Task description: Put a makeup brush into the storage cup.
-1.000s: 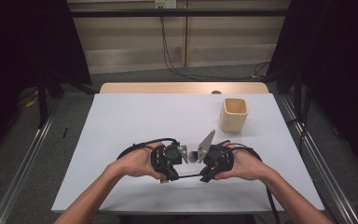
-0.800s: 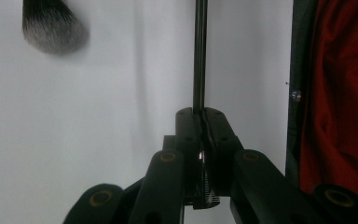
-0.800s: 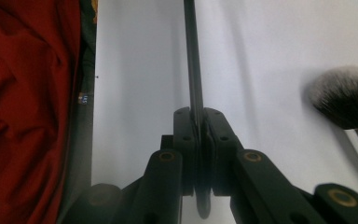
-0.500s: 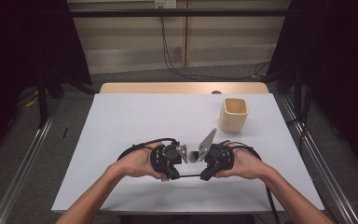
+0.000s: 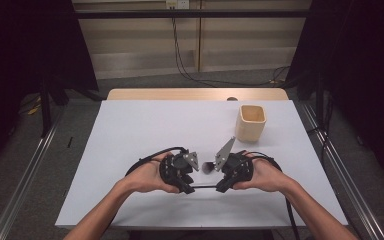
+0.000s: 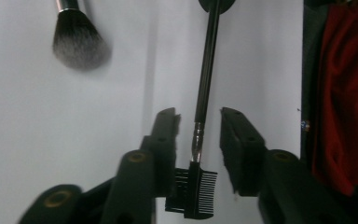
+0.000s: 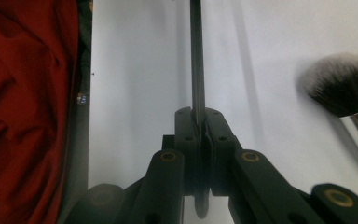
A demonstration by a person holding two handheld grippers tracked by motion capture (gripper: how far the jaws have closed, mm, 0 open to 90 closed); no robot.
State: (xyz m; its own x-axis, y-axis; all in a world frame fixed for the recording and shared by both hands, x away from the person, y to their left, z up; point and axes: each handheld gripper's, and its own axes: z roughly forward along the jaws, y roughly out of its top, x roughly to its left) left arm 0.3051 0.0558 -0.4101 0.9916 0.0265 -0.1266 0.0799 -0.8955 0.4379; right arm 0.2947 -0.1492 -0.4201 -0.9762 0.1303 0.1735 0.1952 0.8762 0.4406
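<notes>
The task's thing was a slim black brow comb [image 6: 204, 121]: a thin dark handle, a short silvery ferrule, then a head with fine black comb teeth on one side and a denser bristle row on the other. In the high view it showed as a thin dark line [image 5: 202, 187] spanning level between the two hands, just above the white worktop [image 5: 145, 125] near its front edge. The right claw [image 7: 199, 122] was pressed together on the handle, which ran straight up out of its jaws. The left claw [image 6: 200, 119] had just been opening; its jaws stood spread either side of the ferrule, pads not pressing on it, comb head low between them. A fluffy grey-tipped powder brush [image 6: 78, 42] lay on the worktop close by. A tan cup [image 5: 250, 122] stood behind the right hand [image 5: 265, 173].
</notes>
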